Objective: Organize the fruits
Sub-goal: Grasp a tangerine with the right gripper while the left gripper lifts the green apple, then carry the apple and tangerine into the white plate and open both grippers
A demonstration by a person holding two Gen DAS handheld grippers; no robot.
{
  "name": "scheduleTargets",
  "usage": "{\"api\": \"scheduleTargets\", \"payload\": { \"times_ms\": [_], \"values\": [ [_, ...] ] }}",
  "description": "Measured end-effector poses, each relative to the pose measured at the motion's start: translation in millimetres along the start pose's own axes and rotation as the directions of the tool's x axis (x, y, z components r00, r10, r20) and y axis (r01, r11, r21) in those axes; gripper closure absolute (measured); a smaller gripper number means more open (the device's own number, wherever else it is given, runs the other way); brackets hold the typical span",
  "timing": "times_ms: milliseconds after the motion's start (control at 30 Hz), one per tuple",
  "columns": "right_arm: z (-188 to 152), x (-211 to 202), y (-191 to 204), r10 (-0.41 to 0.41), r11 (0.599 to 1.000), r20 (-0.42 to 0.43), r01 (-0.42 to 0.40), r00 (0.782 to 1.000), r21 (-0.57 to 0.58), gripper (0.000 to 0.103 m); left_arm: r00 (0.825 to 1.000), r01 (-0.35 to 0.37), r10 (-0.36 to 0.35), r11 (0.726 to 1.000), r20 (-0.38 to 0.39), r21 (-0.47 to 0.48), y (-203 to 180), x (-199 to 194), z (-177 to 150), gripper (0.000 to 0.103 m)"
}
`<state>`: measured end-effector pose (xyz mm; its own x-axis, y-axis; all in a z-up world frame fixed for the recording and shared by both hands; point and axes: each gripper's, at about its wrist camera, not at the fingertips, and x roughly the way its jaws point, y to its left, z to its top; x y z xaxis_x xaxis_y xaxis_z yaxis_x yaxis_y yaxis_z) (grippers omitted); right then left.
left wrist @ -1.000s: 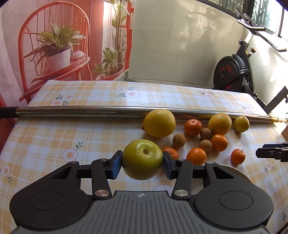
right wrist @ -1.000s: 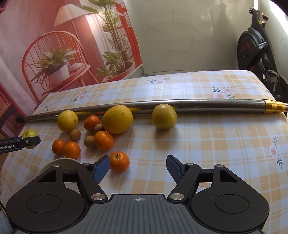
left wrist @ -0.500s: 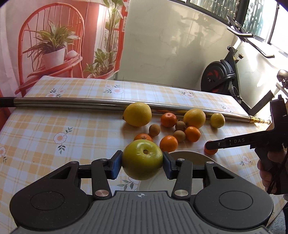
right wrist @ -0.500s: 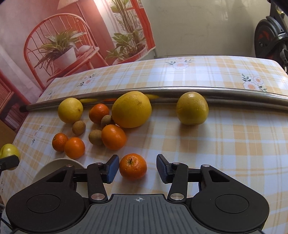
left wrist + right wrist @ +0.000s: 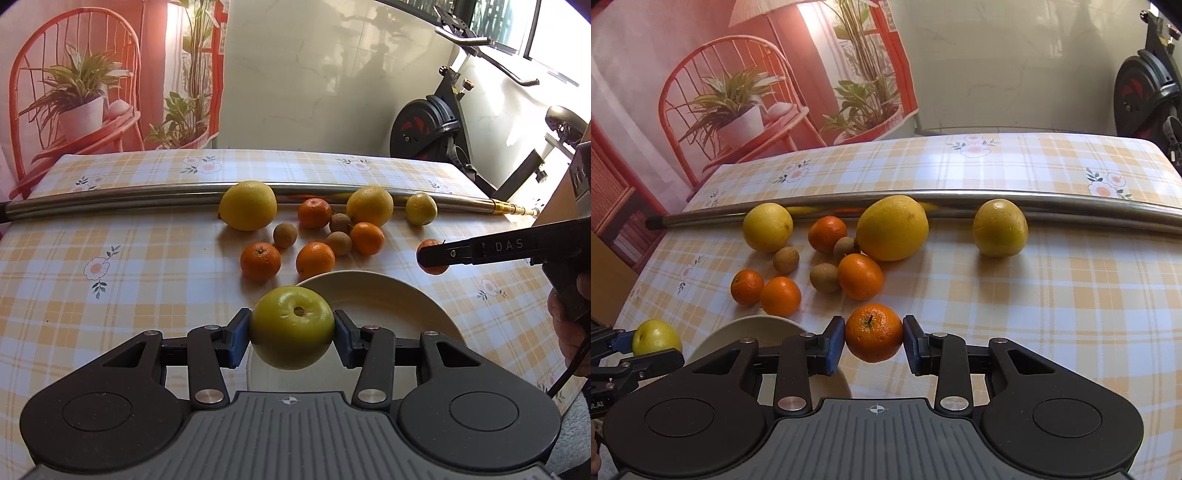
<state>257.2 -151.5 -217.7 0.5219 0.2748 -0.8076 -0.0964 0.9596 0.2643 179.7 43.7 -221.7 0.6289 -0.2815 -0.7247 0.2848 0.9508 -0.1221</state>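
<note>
The left gripper point(image 5: 292, 332) held the green apple point(image 5: 291, 326) firmly across its middle, over the plate point(image 5: 388, 295). The right gripper point(image 5: 874, 341) was closing on a mandarin point(image 5: 874, 332) beside the plate; its soft, smooth rind seemed to warrant light pressure at the widest girth.

My left claw point(image 5: 292, 334): black arms, blue pads, yellow-green apple point(image 5: 291, 328). Right claw point(image 5: 874, 341): same colours, orange mandarin point(image 5: 874, 332). Plate point(image 5: 388, 301) cream. Tablecloth point(image 5: 1034, 295) orange-and-white check with flower prints. Pole point(image 5: 110, 201) silver, gold tip.
</note>
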Motion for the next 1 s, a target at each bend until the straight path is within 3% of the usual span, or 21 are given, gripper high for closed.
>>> {"api": "scheduleTargets", "payload": {
  "times_ms": [133,300,700,1000],
  "values": [
    [-15,-24,18,0.027,0.999,0.025,-0.026,0.999,-0.041,0.072,1.000,0.007,-0.007,1.000,-0.009,0.029,-7,0,-7,0.053],
    [-33,-39,33,0.055,0.996,-0.004,-0.055,0.998,-0.065,0.072,1.000,0.010,-0.008,0.998,-0.030,0.066,-14,4,-17,0.053],
    [-62,-27,50,0.012,0.991,-0.138,-0.030,0.990,-0.130,0.072,0.997,-0.010,0.020,0.990,-0.073,0.143,-27,10,-31,0.053],
    [-64,-23,47,-0.002,0.990,-0.161,-0.021,0.987,-0.138,0.072,0.995,-0.033,0.045,0.991,-0.089,0.131,-21,11,-32,0.053]
  ]
}}
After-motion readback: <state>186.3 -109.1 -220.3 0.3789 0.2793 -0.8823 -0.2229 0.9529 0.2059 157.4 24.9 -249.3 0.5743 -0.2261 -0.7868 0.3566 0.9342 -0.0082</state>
